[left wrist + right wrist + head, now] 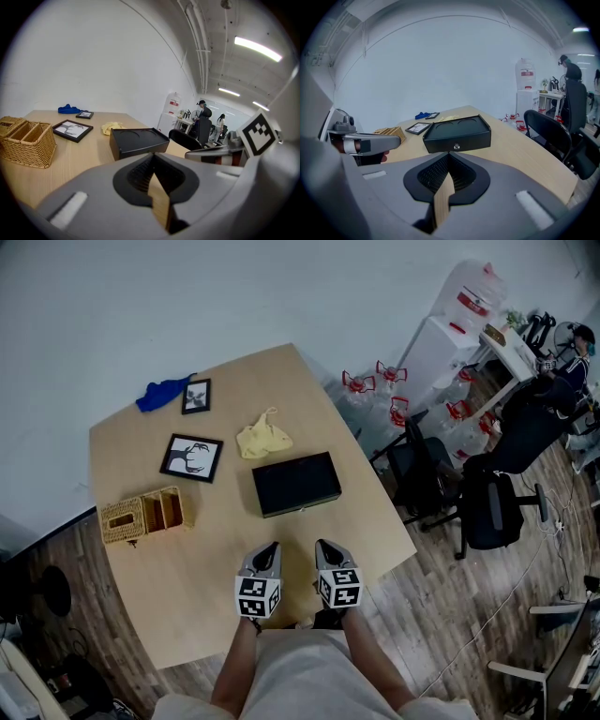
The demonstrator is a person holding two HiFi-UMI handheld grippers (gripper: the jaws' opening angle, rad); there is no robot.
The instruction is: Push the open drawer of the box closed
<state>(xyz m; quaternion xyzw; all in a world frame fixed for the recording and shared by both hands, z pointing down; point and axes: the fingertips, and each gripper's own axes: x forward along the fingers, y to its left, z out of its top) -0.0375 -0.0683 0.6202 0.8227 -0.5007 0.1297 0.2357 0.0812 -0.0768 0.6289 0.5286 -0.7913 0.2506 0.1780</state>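
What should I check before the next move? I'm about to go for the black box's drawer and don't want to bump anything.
1. Claws empty: ok; left claw and right claw are shut on nothing.
2. Way to the box: ok; only bare table between.
3. The drawer front faces the claws: ok; its knob points at them.
4. Drawer sticking out: cannot tell; the front looks flush.
5. The basket and yellow cloth off the box: ok; both lie apart from it.

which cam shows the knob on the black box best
Right gripper view: it faces the black box front-on, knob plain. The head view sees the box mostly from above; the left gripper view sees it corner-on, knob out of sight.
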